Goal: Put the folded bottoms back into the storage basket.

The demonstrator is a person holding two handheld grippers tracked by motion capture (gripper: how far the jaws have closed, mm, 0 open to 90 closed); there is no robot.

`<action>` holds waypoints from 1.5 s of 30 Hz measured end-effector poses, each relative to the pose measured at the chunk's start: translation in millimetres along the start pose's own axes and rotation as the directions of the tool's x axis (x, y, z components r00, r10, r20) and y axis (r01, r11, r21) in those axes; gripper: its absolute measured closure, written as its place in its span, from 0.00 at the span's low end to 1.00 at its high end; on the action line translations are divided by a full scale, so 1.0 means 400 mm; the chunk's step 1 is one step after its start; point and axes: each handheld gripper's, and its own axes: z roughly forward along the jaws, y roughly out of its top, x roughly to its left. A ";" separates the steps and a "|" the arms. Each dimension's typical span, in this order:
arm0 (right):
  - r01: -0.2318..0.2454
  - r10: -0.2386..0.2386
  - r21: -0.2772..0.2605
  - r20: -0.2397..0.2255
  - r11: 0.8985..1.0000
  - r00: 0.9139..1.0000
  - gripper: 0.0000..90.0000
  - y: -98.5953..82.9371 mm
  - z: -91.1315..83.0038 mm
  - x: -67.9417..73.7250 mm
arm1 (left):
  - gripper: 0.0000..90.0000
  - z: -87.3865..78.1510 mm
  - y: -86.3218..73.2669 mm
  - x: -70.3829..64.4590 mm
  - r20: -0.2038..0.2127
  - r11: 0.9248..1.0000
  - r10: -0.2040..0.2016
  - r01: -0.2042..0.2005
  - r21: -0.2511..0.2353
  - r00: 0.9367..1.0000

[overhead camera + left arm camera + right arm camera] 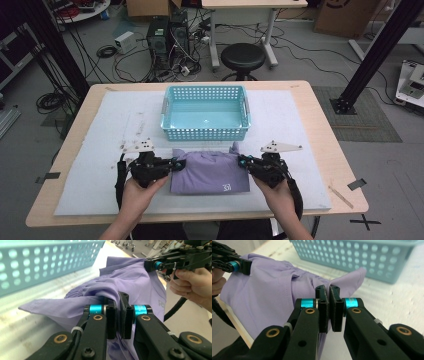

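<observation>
A folded purple shirt [209, 172] with a small white print lies on the white mat just in front of the turquoise basket [205, 131]. My left gripper [175, 164] is shut on the shirt's left edge, and the cloth [130, 282] bunches between its jaws in the left gripper view. My right gripper [241, 162] is shut on the shirt's right edge, with fabric [272, 290] pinched in the right gripper view. The other gripper [152, 265] shows far off in the left gripper view, and likewise the far gripper [239, 266] in the right one.
The basket [372, 257] is empty and stands at the middle back of the mat [100, 150], close behind the shirt. A black stool [243, 56] and computer cases [167, 35] stand on the floor beyond the table's far edge.
</observation>
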 end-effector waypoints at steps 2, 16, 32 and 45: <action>0.005 -0.005 -0.012 -0.003 1.000 1.000 0.97 0.018 -0.007 0.000 | 0.95 -0.005 0.019 -0.002 0.005 1.000 0.013 -0.013 -0.006 1.000; 0.031 -0.026 -0.113 0.045 0.993 0.999 0.97 0.212 -0.005 -0.022 | 0.95 -0.023 0.219 0.027 -0.053 0.992 0.102 -0.106 -0.063 0.993; 0.026 -0.008 -0.126 0.140 0.992 0.990 0.97 0.373 0.121 -0.109 | 0.95 0.046 0.352 0.189 -0.117 0.984 0.124 -0.137 -0.111 0.985; 0.013 0.003 -0.064 0.234 0.998 0.972 0.70 0.390 0.228 -0.173 | 0.54 0.117 0.326 0.289 -0.291 0.993 0.097 -0.112 -0.035 0.952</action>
